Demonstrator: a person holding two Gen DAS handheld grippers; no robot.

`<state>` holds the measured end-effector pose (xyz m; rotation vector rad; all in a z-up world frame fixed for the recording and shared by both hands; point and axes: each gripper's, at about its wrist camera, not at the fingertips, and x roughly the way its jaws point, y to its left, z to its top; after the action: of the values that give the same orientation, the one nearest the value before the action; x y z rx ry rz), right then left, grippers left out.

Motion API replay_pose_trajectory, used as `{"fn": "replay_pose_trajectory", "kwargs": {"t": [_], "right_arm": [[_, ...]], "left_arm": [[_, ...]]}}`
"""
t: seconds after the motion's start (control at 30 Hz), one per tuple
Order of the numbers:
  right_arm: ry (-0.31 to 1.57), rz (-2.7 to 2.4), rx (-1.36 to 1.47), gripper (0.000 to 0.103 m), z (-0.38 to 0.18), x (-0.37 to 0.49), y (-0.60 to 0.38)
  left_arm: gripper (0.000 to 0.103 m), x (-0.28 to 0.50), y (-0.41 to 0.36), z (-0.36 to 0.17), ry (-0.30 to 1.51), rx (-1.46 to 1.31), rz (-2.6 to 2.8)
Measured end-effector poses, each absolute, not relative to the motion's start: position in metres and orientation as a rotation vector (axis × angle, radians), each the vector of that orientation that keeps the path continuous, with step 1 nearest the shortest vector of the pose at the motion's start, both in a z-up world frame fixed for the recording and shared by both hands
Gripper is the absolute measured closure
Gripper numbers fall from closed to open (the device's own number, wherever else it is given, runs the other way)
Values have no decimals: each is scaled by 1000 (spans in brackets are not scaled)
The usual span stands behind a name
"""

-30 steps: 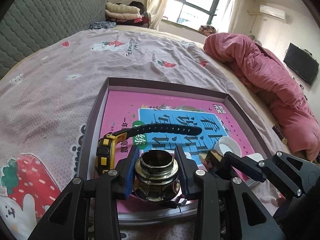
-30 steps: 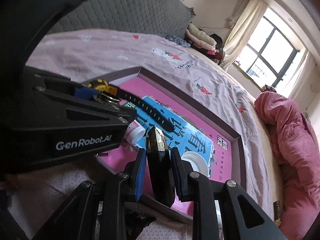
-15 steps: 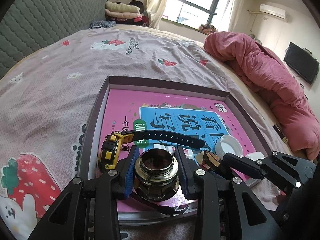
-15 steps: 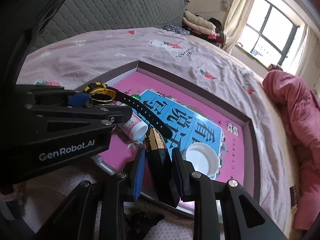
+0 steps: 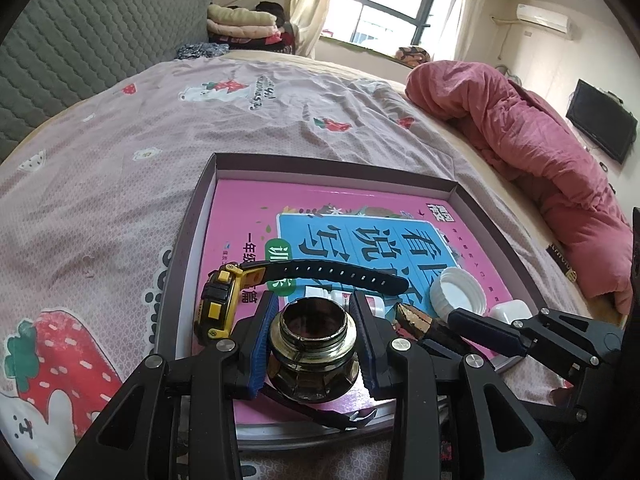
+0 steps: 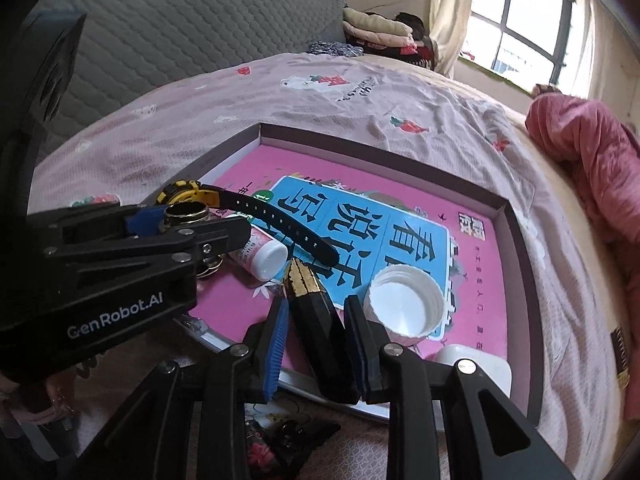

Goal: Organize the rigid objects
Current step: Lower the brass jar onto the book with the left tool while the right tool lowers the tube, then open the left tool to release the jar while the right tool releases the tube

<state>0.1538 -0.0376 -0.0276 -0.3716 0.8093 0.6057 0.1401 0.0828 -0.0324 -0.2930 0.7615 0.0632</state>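
Observation:
A shallow dark-rimmed box (image 5: 188, 236) (image 6: 516, 240) lies on the bed with a pink book (image 5: 248, 216) (image 6: 320, 164) inside. My left gripper (image 5: 313, 334) is shut on a dark glass jar (image 5: 313, 344) with a brass neck, just above the box's near edge; the jar also shows in the right wrist view (image 6: 186, 213). My right gripper (image 6: 318, 334) is closed around a black and gold faceted object (image 6: 316, 320), seen too in the left wrist view (image 5: 416, 318). On the book lie a yellow watch (image 5: 218, 304) (image 6: 180, 194), a white lid (image 5: 458, 298) (image 6: 406, 304) and a small pink bottle (image 6: 260, 252).
A white case (image 5: 510, 312) (image 6: 472, 364) sits at the box's near right corner. A rolled pink quilt (image 5: 520, 132) lies on the right of the bed. A grey padded headboard (image 5: 80, 32) is at the left. A dark floral item (image 6: 280, 440) lies below the box.
Both grippers have moved forward and lower over the box's near edge. The right gripper's pads have parted slightly around the black and gold object. The left still grips the jar.

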Motion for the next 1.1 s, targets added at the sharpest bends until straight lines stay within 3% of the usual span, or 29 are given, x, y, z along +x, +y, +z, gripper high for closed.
{"fn": "replay_pose_trajectory", "kwargs": {"t": [1.1], "right_arm": [[825,518,-318,69,-18,149,-68]], "left_arm": [[65,142,70,-39,811,-216,57]]}}
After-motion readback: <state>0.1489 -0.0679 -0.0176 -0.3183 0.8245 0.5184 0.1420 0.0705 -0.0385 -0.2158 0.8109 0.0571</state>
